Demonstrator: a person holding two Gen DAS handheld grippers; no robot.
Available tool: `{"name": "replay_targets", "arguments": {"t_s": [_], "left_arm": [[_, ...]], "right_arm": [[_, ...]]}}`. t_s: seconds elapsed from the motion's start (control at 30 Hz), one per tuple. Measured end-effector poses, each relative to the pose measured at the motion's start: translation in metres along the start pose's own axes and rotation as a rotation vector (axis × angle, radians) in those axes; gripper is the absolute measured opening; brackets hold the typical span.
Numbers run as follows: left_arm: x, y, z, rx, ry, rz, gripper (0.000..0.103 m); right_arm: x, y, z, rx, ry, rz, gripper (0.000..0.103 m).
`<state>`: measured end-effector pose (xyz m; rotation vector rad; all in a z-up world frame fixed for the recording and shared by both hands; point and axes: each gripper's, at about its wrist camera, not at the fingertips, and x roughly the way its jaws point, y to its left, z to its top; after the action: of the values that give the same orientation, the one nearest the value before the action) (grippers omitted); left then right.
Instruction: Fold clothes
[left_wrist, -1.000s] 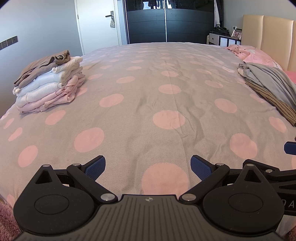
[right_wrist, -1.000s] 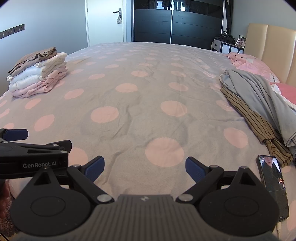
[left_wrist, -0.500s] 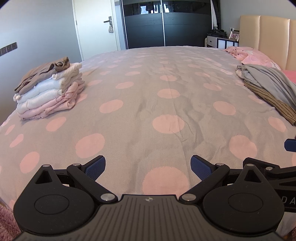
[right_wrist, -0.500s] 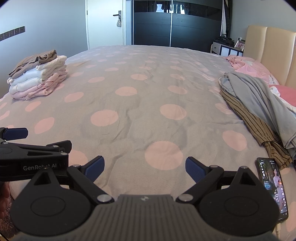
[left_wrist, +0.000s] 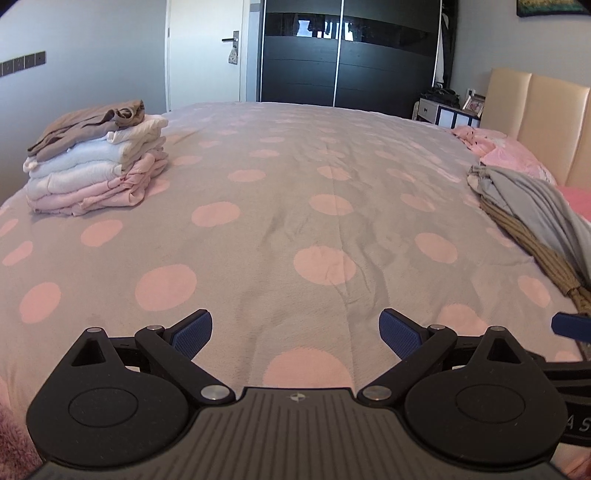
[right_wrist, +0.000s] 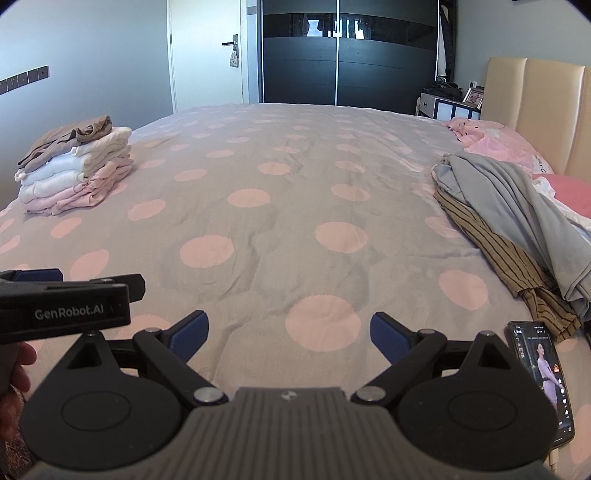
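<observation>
Both grippers are wide open and holding nothing, left one (left_wrist: 295, 328) and right one (right_wrist: 290, 326) hovering side by side over the near edge of the bed (left_wrist: 295, 206). The unfolded clothes (right_wrist: 517, 206) are heaped off to the right, a grey piece lying on a striped one (right_wrist: 491, 251), with the folded stack (left_wrist: 92, 166) well apart on the far left. My worry: grab the grey one carelessly and the striped one gets dragged along. Also the phone (right_wrist: 541, 373) sits just beside the right gripper, easy to knock.
</observation>
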<state>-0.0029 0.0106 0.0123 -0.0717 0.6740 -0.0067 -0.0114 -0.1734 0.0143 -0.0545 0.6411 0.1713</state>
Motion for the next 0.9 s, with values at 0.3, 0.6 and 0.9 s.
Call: {"name": "replay_targets", "arguments": {"t_s": [0.3, 0.6, 0.9], "left_arm": [[0.002, 0.001, -0.001, -0.02, 0.013, -0.018, 0.099], [0.004, 0.002, 0.005, -0.012, 0.027, -0.056, 0.099], [0.005, -0.013, 0.034, 0.101, 0.049, -0.087, 0.099]], "right_arm": [[-0.003, 0.001, 0.001, -0.011, -0.016, 0.001, 0.096], [-0.003, -0.002, 0.005, -0.034, -0.003, 0.011, 0.096], [0.002, -0.026, 0.028, -0.043, 0.057, 0.079, 0.096]]}}
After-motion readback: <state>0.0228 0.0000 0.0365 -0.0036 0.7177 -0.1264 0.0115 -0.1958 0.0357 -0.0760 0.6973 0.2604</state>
